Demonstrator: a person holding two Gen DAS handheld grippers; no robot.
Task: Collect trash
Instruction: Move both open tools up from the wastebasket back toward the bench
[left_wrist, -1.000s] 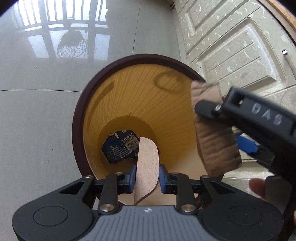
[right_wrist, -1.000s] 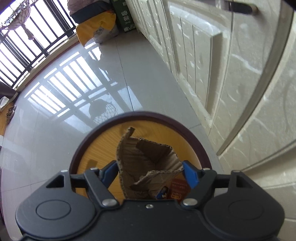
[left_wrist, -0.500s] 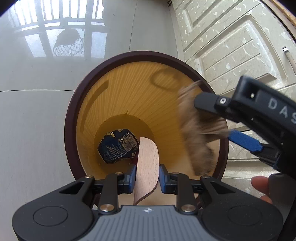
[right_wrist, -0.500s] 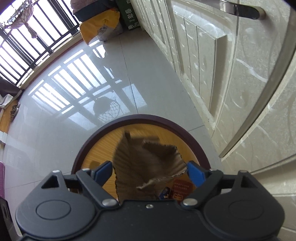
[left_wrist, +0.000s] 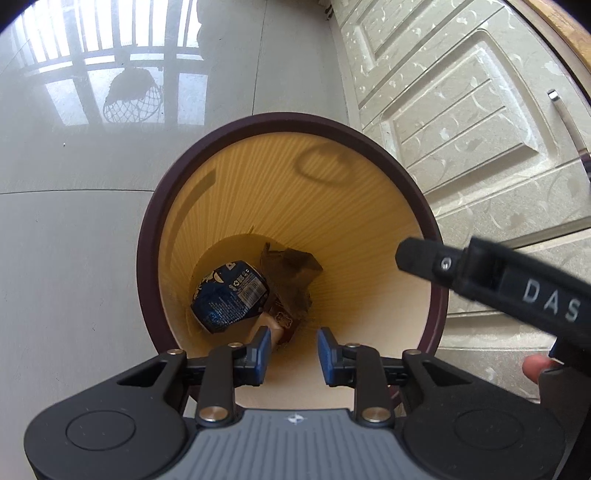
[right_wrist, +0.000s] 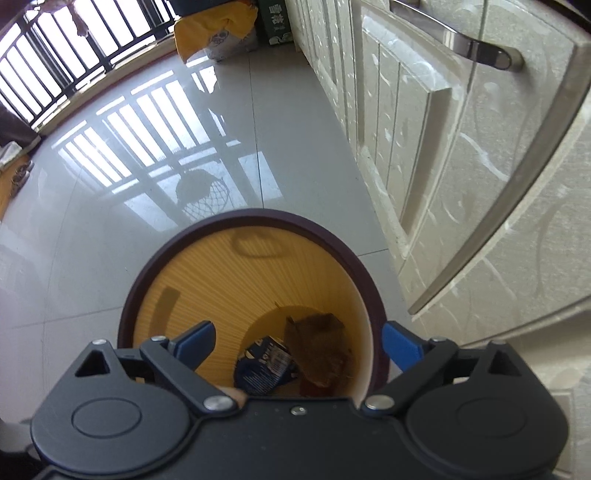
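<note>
A round bin with a dark brown rim (left_wrist: 147, 236) (right_wrist: 258, 218) and a yellow ribbed inside stands on the floor under both grippers. At its bottom lie a blue wrapper (left_wrist: 229, 295) (right_wrist: 262, 365), a crumpled brown cardboard piece (left_wrist: 291, 273) (right_wrist: 317, 343) and a pale wooden piece (left_wrist: 264, 326), partly hidden behind my left finger. My left gripper (left_wrist: 291, 354) hangs over the near rim, its jaws opening with nothing between them. My right gripper (right_wrist: 297, 341) (left_wrist: 480, 280) is above the bin's right side, its jaws opening wide and holding nothing.
Cream cabinet doors (left_wrist: 461, 122) with metal handles (right_wrist: 461, 40) stand close on the bin's right. Glossy grey floor tiles (left_wrist: 74, 221) spread to the left. A yellow bag (right_wrist: 214, 33) and a balcony railing (right_wrist: 55, 59) are far off. A person's fingertip (left_wrist: 532, 369) shows at the right gripper.
The cardboard left my right gripper and fell to the bin's bottom. The wooden piece dropped out of my left gripper into the bin. Both pairs of jaws have spread.
</note>
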